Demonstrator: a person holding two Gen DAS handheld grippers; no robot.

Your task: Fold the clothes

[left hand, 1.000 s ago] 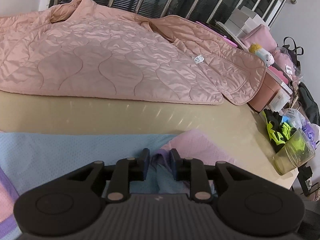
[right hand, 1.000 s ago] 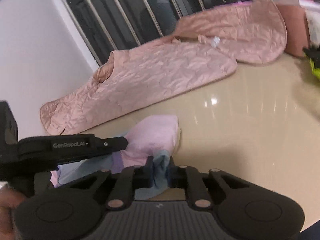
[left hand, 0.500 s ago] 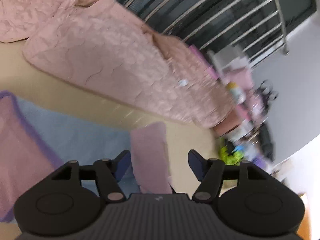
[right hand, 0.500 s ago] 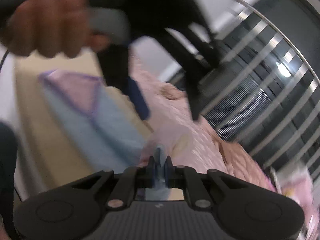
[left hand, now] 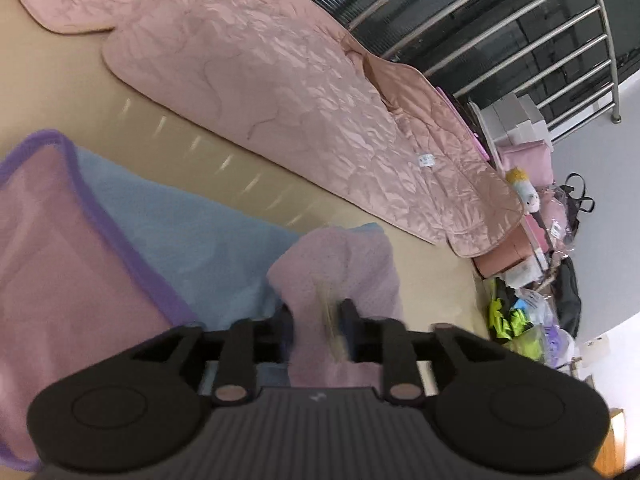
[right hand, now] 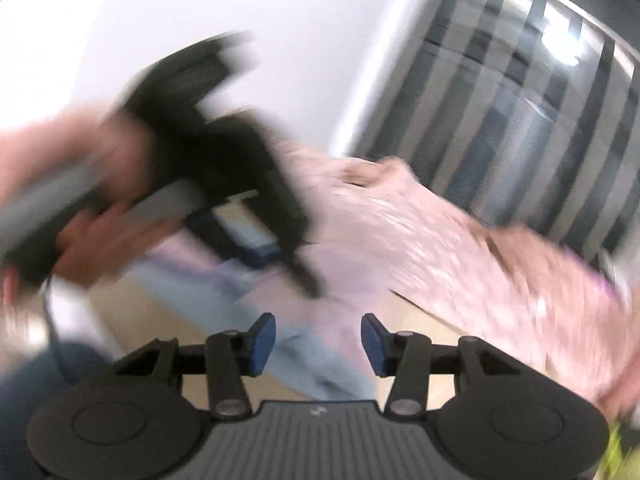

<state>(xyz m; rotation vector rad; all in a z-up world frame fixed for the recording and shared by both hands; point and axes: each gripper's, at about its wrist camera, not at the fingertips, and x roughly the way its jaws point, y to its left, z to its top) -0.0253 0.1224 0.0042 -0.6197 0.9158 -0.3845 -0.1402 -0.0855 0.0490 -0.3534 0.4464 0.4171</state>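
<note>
Behind the beige bench (left hand: 120, 92) run steel window bars (left hand: 500, 40), with boxes and bags (left hand: 532, 208) heaped at the far right; a quilted pink jacket (left hand: 280, 80) lies spread along the back edge, and I take the shirt (left hand: 180, 232) as my landmark, a blue one with a pink, purple-edged panel, lying flat in front of the jacket. Its pink sleeve (left hand: 340, 264) is bunched up at the shirt's right end, and my left gripper (left hand: 316, 320) has just been closing; the sleeve cloth sits between the fingers, and they look to be pinching it, though the near finger is half hidden by the fabric. My right gripper (right hand: 318, 340) has just been opening; its fingers stand spread with nothing between them, above the same end of the shirt, and that view is badly blurred, with the hand (right hand: 80, 200) on the left tool smeared across it. I judge the step to be laying the sleeve over the shirt's body; to do it well I would hold the pinch firm, lift only enough to clear the cloth beneath, carry the sleeve inward so its edge runs parallel to the shirt's side, then let go flat; I would keep the right tool clear of the left one, since the two sit near each other.
</note>
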